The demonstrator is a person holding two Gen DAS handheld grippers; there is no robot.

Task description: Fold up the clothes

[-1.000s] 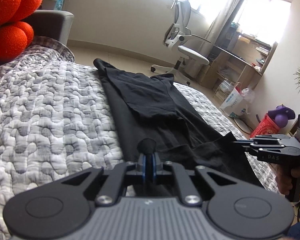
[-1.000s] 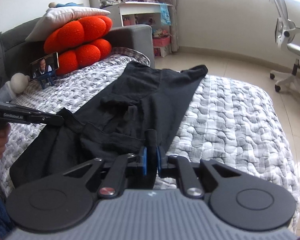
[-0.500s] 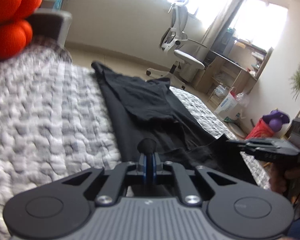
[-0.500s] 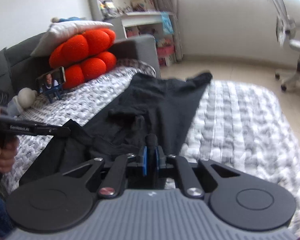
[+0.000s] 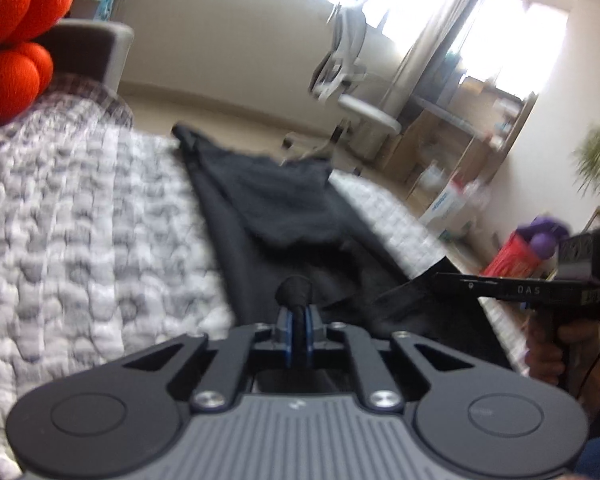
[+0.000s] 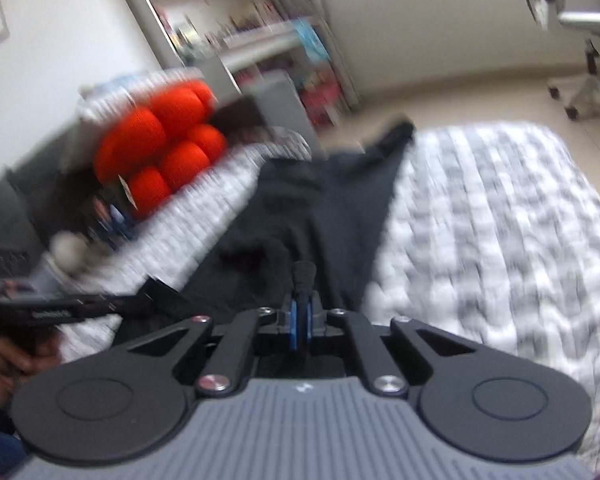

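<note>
A long black garment [image 5: 268,208] lies stretched away from me on a grey-and-white quilted bed [image 5: 80,220]. My left gripper [image 5: 296,292] is shut on a bunched bit of its near edge. To the right, my right gripper [image 5: 440,276] holds the other near corner lifted off the quilt. The right wrist view is tilted and blurred. There the black garment [image 6: 320,208] runs up the bed [image 6: 500,220]. My right gripper [image 6: 303,280] has its jaws closing tight on a tuft of black cloth between the pads. The left gripper [image 6: 148,300] pinches the cloth at the left.
An orange lumpy cushion [image 5: 12,40] [image 6: 168,148] rests against the grey headboard. A white office chair [image 5: 348,80] [image 6: 580,40] and a desk [image 5: 480,120] stand on the floor beyond the bed. A red bag [image 5: 516,260] sits low at the right. A person's hand [image 5: 548,352] grips the right tool.
The right wrist view has rolled, so the bed now slants, and both views have blurred. The right jaws have narrowed onto the cloth. The left gripper has kept its grip.
</note>
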